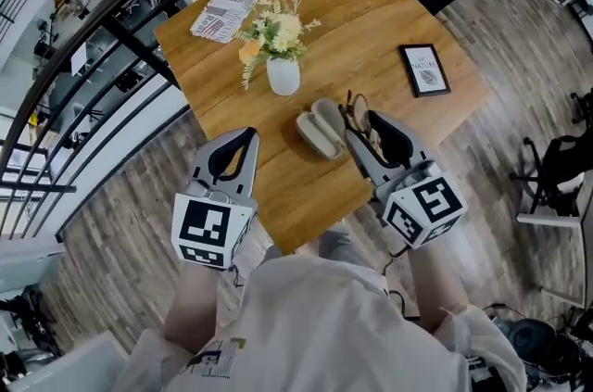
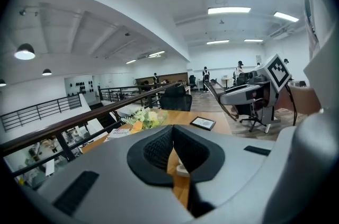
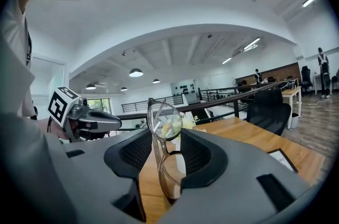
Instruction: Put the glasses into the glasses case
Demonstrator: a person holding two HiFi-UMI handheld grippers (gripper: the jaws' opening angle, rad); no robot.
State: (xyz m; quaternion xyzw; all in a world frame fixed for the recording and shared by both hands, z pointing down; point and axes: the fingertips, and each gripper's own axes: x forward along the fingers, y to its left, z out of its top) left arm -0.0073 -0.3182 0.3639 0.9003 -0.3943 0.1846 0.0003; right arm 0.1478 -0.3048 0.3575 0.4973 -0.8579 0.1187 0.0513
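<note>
entry: put the glasses into the glasses case, stage reached: carried to the case, not yet in. right gripper (image 3: pixel 164 135): jaws closed on the glasses (image 3: pixel 164 151), which stand on edge between the pads, one lens above the other and the upper lens rising clear of the jaw tips; grip looks light and narrow, taken near the bridge. left gripper (image 2: pixel 172 135): jaws brought together at the tips, nothing held; only wood and a pale sliver of the case show through the slot behind the tips. glasses case (image 1: pixel 320 129): open, both halves lying side by side on the table (image 1: pixel 371 29), nothing in it; it sits just ahead of the right gripper's tips and a little to their left, ahead and to the right of the left gripper, roughly between the two. also ahead of both grippers, farther off: vase of flowers (image 1: pixel 283 70); picture frame (image 1: pixel 424 69) beyond the right gripper. done, by judgement: case opened, glasses picked up and brought near. left: lower the glasses into an open half, release, and most likely close the lid. risk noted: a temple may catch the case rim.
</note>
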